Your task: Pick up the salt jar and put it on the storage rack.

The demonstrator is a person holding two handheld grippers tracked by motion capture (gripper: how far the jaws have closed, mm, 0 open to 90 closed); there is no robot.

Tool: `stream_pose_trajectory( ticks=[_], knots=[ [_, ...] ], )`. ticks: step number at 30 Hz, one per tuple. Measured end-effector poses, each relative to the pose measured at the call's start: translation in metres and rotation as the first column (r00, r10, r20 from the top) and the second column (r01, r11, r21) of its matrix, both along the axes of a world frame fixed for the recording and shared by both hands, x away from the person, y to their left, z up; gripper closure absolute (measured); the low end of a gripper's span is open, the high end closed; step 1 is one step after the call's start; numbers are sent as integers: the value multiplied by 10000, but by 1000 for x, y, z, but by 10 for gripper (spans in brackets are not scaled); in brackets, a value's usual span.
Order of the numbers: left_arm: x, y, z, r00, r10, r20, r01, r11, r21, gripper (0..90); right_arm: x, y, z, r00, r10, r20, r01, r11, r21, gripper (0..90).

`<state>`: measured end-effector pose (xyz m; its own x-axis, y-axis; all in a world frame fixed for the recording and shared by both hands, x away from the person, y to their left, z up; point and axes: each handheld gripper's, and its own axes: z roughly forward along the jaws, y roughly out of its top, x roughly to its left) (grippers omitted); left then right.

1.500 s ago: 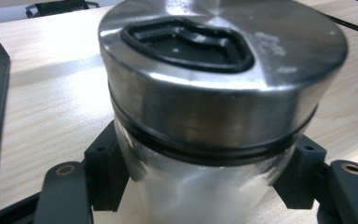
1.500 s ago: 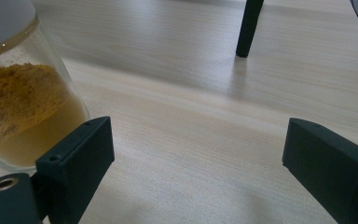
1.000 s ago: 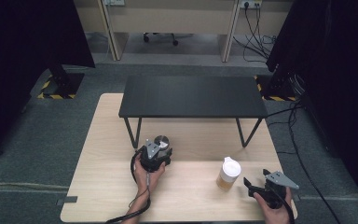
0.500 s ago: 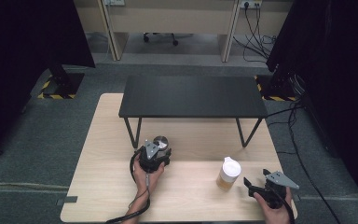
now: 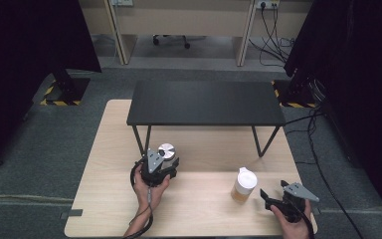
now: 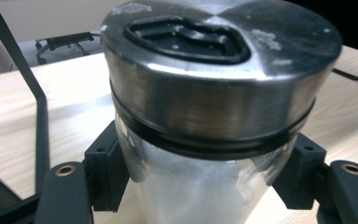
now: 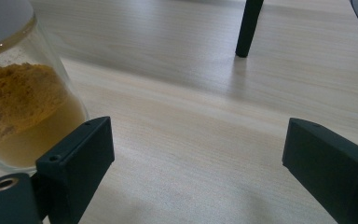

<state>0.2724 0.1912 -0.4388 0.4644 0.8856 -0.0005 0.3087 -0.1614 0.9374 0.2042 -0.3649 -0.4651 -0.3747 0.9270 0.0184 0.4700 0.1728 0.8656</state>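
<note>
A glass jar (image 6: 191, 191) of white powder with a brushed steel lid (image 6: 214, 70) sits between the jaws of my left gripper (image 6: 200, 177), whose pads press on both sides of the glass. From above, that left gripper (image 5: 165, 158) holds the steel-lidded jar (image 5: 166, 149) just in front of the black shelf's left leg. My right gripper (image 5: 272, 191) rests near the table's front right corner with its jaws wide apart. A white-lidded jar of yellow powder (image 5: 243, 185) stands just to its left. In the right gripper view this yellow jar (image 7: 23, 107) is beside the left jaw, outside the gap.
A low black shelf (image 5: 204, 102) on thin legs stands across the back half of the light wooden table (image 5: 199, 219). One of its legs (image 7: 247, 28) rises ahead of the right gripper. Cables trail from both grippers toward the front edge.
The left gripper, still gripping the steel-lidded jar, has shifted a little to the left and risen slightly. The right gripper and the yellow jar have not moved.
</note>
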Motion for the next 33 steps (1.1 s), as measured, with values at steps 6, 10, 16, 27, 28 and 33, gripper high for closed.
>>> stream_pose_trajectory(
  ticks=[6,10,16,27,28,33],
  knots=[
    [-8,6,16,10000,22,56,-22,10000,29,313,0,0,0,10000,-6,-5,6,10000,20,91],
    [-13,11,23,9999,5,132,-5,10000,-30,313,0,0,0,10000,-7,-16,7,10000,13,91],
    [-16,14,38,9997,-38,223,36,10000,84,313,0,0,0,10000,-7,-14,7,10000,19,91],
    [-17,15,67,9985,-138,526,123,9995,297,313,0,0,0,10000,-15,-20,15,10000,29,91],
    [-17,15,71,9984,-150,551,133,9995,302,313,0,0,0,10000,-17,-17,18,10000,41,91],
    [-15,15,87,9976,-106,687,88,9996,268,313,0,0,0,10000,-11,-25,11,10000,38,91]
  ],
)
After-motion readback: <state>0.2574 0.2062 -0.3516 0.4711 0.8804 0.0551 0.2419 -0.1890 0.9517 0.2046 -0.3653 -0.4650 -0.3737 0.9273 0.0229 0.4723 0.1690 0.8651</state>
